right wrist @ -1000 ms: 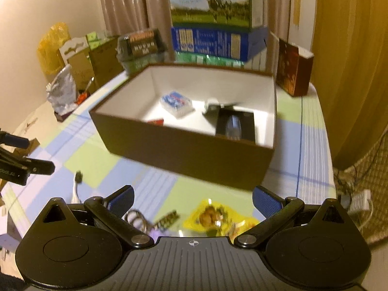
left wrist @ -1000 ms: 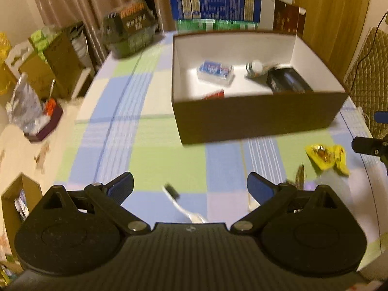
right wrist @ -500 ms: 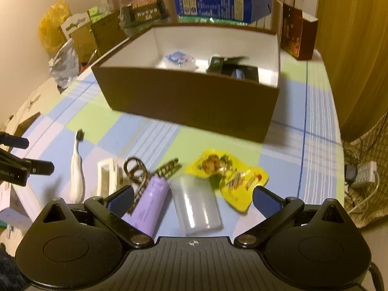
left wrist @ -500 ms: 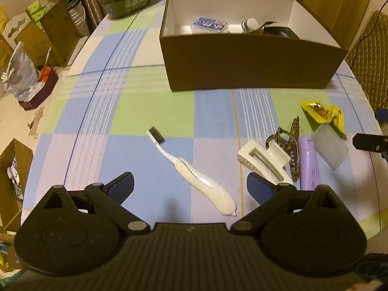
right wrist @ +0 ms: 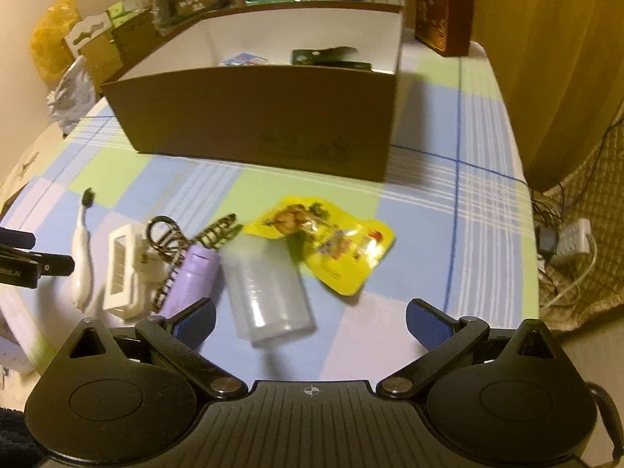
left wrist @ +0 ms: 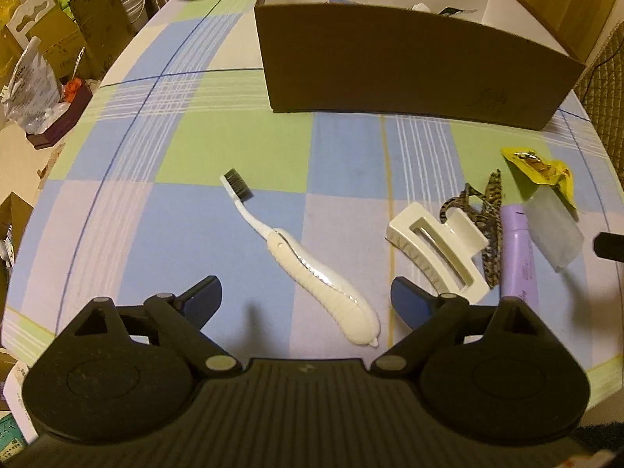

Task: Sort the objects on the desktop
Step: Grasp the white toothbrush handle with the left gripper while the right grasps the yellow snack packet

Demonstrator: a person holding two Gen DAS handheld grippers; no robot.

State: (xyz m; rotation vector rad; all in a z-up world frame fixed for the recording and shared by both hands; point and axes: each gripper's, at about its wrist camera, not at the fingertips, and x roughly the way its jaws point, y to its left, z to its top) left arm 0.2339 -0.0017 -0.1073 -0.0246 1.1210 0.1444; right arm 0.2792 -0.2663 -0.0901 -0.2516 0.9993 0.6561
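A white folding toothbrush (left wrist: 304, 265) lies on the checked tablecloth, its thick handle end between the wide jaws of my left gripper (left wrist: 306, 298); the jaws are closing and the pads stand off it. Right of it lie a white hair claw (left wrist: 438, 247), a leopard hair clip (left wrist: 483, 214), a lilac tube (left wrist: 518, 249), a clear plastic case (left wrist: 553, 230) and a yellow snack packet (left wrist: 542, 167). My right gripper (right wrist: 310, 318) hangs open above the clear case (right wrist: 269, 292), beside the packet (right wrist: 331, 245) and tube (right wrist: 193, 277). The brown box (left wrist: 409, 66) stands behind.
The box (right wrist: 273, 124) holds a blue pack (right wrist: 241, 59) and a dark item (right wrist: 331, 57). Cartons and a dark basket stand behind it. Boxes and bags crowd the floor at the left (left wrist: 46, 58). A power strip (right wrist: 565, 238) lies past the table's right edge.
Both grippers have sunk toward the table and tipped down, so the loose objects now fill the views. The left jaws have narrowed a little around the toothbrush handle.
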